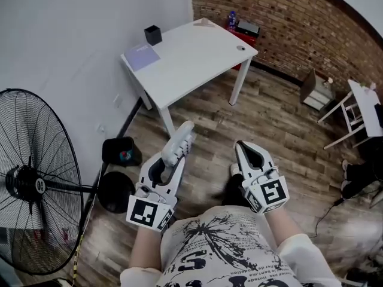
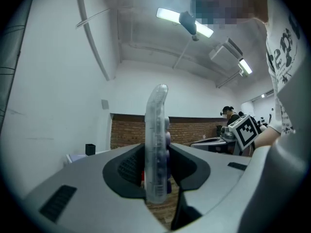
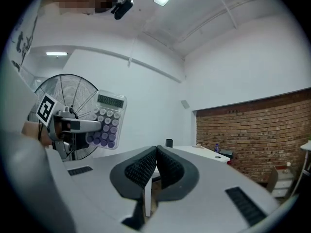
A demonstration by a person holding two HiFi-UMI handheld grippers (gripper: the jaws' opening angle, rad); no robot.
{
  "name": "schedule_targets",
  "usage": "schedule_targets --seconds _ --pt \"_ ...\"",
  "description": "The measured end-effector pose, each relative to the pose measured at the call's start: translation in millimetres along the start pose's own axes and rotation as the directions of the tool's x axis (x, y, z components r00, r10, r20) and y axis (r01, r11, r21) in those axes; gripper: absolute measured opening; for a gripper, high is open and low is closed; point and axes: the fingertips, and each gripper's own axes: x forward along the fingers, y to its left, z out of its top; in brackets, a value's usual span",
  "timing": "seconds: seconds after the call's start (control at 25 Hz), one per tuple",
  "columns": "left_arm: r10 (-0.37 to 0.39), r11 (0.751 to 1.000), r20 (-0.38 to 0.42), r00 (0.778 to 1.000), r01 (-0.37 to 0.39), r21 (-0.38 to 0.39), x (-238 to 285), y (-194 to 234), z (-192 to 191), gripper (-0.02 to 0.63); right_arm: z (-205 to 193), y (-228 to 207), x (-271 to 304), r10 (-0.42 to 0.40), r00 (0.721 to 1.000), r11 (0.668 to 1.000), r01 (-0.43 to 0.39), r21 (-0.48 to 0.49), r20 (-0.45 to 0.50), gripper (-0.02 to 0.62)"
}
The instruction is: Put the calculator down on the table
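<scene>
**Figure. Calculator carried toward the table, head view with both gripper views.**

The left gripper [image 1: 172,162] is clamped on the lower end of the calculator [image 1: 179,141]. In the left gripper view the pale, see-through case [image 2: 157,140] stands edge-on between the two dark pads, which press on its front and back. The right gripper [image 1: 245,149] carries nothing, and in its own view the ribbed pads meet with no gap.

The calculator is in the air above the wooden floor, at the centre of the head view. Its long axis runs on from the left gripper toward the upper right. Its keyed face is turned sideways, as the right gripper view shows from the purple keys [image 3: 108,121] at its left.

The white table [image 1: 192,61] lies ahead in the upper centre, well apart from the calculator. A black cup [image 1: 152,34] and a pale sheet [image 1: 142,57] occupy its far left corner. A standing fan [image 1: 31,183] fills the lower left.

The left hand alone holds the load. Setting it down flat would probably call for a forward reach and a roll of the wrist.
</scene>
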Motion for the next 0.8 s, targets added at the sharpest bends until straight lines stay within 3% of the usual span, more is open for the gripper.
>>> schedule_targets --seconds 0.4,0.8 --pt "0.182 0.983 -0.003 0.983 -0.181 0.023 161.9 64.4 3.1 0.137 5.0 -147.8 147.6 0.137 0.991 0.99 -0.137 0.015 0.01 0.015" --pt "0.36 0.932 0.02 0.933 -0.36 0.033 344.0 112.3 11.7 0.137 20.5 -307.6 290.1 0.3 0.954 0.952 -0.299 -0.067 0.003 0.014"
